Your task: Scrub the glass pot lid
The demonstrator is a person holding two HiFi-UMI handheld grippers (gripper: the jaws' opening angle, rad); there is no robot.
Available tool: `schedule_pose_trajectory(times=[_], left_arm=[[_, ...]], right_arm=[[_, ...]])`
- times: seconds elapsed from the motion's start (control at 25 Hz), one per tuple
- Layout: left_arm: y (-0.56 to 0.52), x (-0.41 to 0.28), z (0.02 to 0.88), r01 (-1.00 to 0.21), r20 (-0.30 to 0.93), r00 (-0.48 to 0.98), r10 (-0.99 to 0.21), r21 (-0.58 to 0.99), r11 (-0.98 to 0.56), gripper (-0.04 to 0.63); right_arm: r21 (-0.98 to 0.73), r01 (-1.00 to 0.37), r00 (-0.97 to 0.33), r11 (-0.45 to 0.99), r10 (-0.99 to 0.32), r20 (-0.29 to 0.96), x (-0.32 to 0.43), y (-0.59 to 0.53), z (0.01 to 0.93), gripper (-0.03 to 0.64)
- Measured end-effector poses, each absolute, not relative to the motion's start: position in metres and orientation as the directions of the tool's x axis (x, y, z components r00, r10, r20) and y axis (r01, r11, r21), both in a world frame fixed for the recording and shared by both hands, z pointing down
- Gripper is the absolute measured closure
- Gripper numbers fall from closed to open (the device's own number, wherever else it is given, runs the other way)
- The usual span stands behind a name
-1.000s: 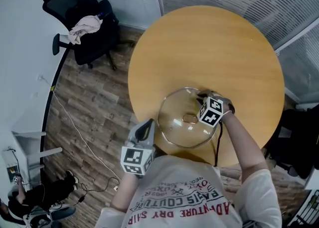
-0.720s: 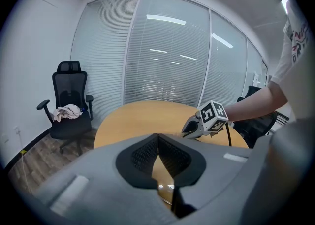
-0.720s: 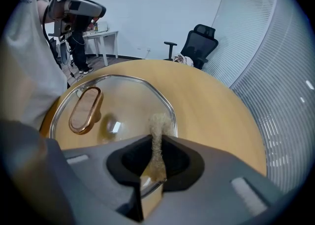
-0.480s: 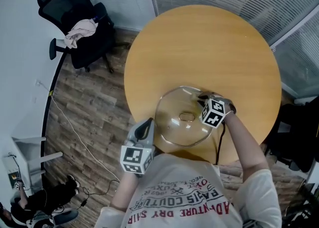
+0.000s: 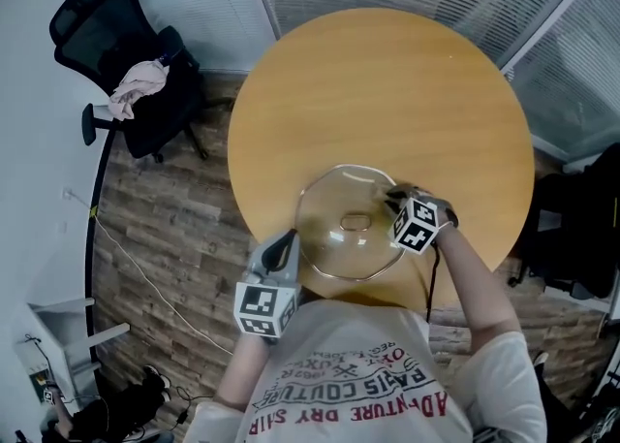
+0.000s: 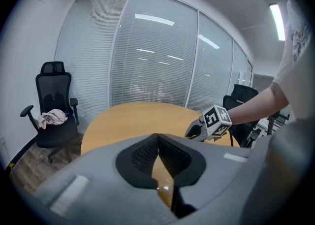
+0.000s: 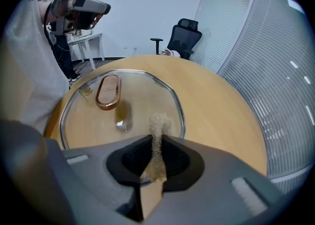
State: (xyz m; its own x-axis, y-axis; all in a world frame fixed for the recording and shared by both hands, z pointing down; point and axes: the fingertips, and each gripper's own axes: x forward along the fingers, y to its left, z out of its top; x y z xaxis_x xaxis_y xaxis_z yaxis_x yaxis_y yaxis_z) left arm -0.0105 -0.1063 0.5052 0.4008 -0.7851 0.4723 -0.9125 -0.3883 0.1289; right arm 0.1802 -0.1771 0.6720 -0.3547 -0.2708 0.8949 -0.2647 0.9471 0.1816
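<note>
The glass pot lid [image 5: 329, 242] lies flat on the round wooden table [image 5: 387, 82], close to the near edge, with an oval copper-coloured handle [image 5: 356, 221] at its middle. My right gripper [image 5: 393, 198] is at the lid's right rim, shut on a tan scrub pad [image 7: 158, 125] whose tip rests on the glass [image 7: 133, 96] just inside the rim. My left gripper [image 5: 285, 243] is by the lid's left edge, jaws shut with nothing between them [image 6: 157, 138]. In the right gripper view the left gripper [image 7: 91, 8] is held above the table, off the lid.
A black office chair [image 5: 111, 53] with a cloth on its seat stands on the wood floor left of the table. Glass walls with blinds run behind the table. A dark chair [image 5: 572, 228] is at the right. The person's torso is against the near edge.
My right gripper with the pad has slid a little outward from the handle toward the lid's right rim. The left gripper has stayed where it was. The head camera shifted.
</note>
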Motion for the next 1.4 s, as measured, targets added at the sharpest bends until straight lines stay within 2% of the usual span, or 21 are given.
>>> schedule_pose_trajectory(times=[0.44,0.68,1.4], left_arm=[[-0.103,0.010,0.503,-0.844,0.459,0.520,-0.721,0.148,-0.515,0.588],[-0.093,0.014,0.506,-0.805,0.456,0.573,-0.681,0.159,-0.571,0.588],[-0.059,-0.011,0.516,-0.697,0.440,0.690,-0.575,0.186,-0.693,0.588]], right_arm=[[0.184,-0.416,-0.297,0.890,-0.325,0.898,0.211,-0.133,0.672,0.560],[0.168,-0.543,-0.264,0.823,-0.357,0.896,0.214,-0.105,0.671,0.558],[0.155,-0.788,-0.115,0.596,-0.390,0.913,0.174,-0.018,0.674,0.558]])
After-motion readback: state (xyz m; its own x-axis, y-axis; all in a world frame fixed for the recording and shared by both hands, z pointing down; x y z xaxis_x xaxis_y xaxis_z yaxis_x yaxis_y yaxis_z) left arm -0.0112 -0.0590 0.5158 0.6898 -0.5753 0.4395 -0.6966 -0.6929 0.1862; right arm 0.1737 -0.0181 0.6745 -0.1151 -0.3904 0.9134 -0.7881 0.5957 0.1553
